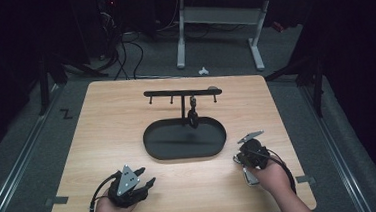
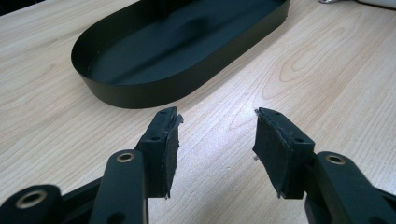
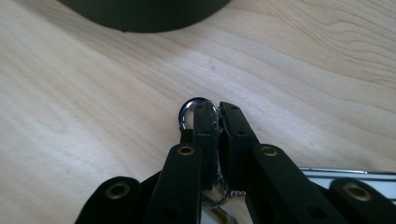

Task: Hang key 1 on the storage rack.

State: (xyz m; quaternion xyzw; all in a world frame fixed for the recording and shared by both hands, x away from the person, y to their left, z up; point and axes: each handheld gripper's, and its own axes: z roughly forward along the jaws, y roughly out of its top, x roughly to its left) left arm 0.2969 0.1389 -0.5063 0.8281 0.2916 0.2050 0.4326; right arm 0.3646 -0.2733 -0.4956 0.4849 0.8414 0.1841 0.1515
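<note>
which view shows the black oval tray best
The high view: the whole black oval tray lies mid-table with its hook stand. The left gripper view gives a close look at its near wall and floor; the right gripper view catches just a dark edge.
</note>
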